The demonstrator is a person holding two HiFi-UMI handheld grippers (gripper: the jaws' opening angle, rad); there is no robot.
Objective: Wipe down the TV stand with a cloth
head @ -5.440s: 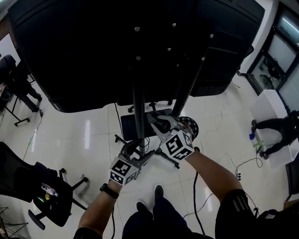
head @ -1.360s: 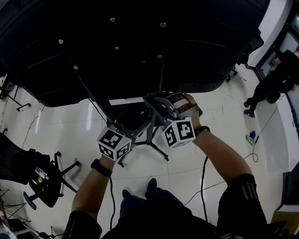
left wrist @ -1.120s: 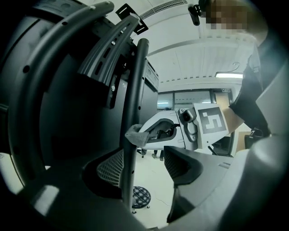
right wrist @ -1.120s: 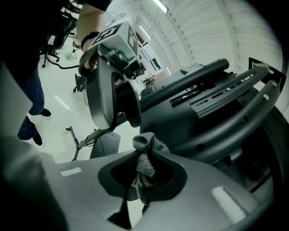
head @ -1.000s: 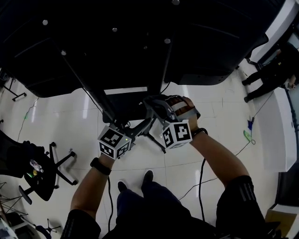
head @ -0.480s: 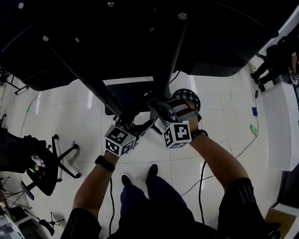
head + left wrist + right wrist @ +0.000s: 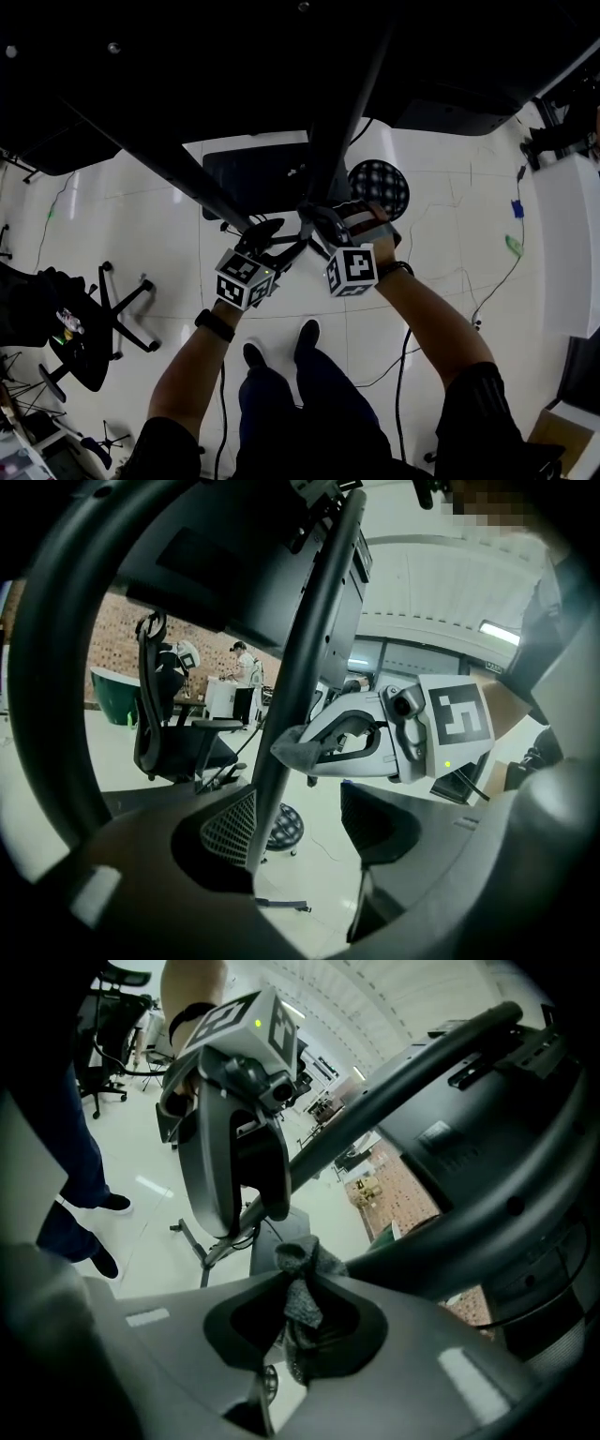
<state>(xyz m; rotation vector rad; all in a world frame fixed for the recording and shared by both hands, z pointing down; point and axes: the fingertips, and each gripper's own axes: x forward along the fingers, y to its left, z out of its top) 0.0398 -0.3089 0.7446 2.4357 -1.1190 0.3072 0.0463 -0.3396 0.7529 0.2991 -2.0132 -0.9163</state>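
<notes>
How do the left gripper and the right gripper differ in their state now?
The left gripper is open, its jaws apart around the stand's black pole; the right gripper is shut. The left gripper holds nothing, while the right gripper pinches a grey cloth. Both are at the same pole.

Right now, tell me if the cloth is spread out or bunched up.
Bunched up. In the right gripper view, the right gripper pinches the cloth as a crumpled wad that pokes out past its tips.
</notes>
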